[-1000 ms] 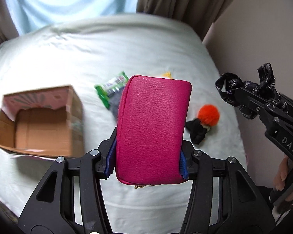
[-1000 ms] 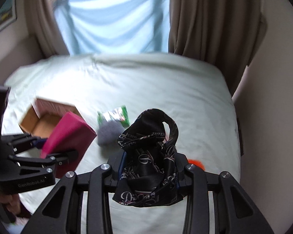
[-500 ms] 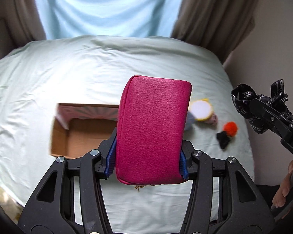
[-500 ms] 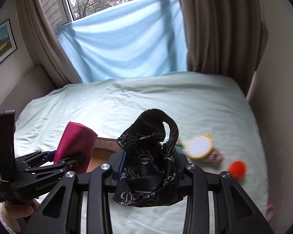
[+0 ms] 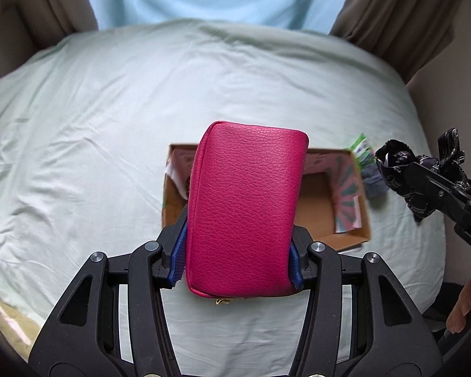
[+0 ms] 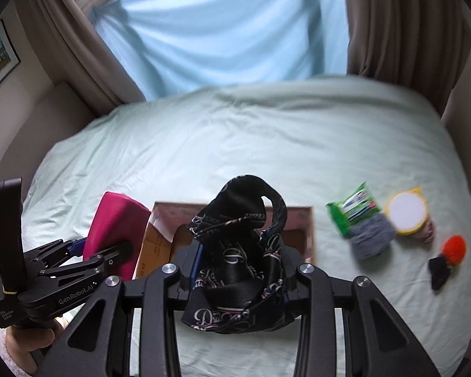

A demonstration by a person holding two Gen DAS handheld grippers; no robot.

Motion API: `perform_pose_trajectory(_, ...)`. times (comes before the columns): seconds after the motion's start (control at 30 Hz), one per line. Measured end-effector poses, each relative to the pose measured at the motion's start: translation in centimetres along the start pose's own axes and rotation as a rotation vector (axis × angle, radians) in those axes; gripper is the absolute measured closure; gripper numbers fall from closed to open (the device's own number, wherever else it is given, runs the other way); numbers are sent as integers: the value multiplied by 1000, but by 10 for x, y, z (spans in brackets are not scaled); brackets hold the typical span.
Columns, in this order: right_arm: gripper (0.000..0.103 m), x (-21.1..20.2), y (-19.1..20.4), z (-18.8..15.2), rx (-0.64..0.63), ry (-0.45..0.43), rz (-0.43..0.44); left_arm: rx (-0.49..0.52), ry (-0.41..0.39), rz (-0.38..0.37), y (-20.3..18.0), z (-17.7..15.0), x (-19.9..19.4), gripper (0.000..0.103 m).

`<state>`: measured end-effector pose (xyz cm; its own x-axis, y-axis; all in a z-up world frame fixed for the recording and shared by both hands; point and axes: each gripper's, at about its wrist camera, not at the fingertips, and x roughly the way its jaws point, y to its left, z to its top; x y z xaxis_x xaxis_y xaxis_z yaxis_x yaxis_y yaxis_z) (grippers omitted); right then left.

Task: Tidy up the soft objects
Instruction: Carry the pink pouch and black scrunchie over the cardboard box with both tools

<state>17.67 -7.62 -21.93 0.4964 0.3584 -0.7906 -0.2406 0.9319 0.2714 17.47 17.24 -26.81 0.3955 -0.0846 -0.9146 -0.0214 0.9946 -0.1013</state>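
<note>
My left gripper (image 5: pixel 237 267) is shut on a magenta leather pouch (image 5: pixel 245 210) and holds it above the near side of an open cardboard box (image 5: pixel 350 220) on the bed. My right gripper (image 6: pixel 240 270) is shut on a black patterned scarf (image 6: pixel 238 270), held above the same box (image 6: pixel 309 229). The right gripper with the scarf (image 5: pixel 402 169) shows at the right of the left wrist view. The left gripper with the pouch (image 6: pixel 113 229) shows at the left of the right wrist view.
On the pale green bedsheet (image 6: pixel 235 138) right of the box lie a green packet (image 6: pixel 351 212), a grey soft item (image 6: pixel 372 235), a round yellow-rimmed item (image 6: pixel 405 213) and an orange pompom with a black piece (image 6: pixel 452 251). Curtains and a wall stand behind.
Both grippers have swung left with their loads, so the box now lies directly under the pouch and the scarf. The loose items have shifted to the right of both views.
</note>
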Motion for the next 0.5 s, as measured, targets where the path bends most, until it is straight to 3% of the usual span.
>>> perform_pose_trajectory(0.5,69,159,-8,2,94,296,39,14,228,28,8,5,131,56)
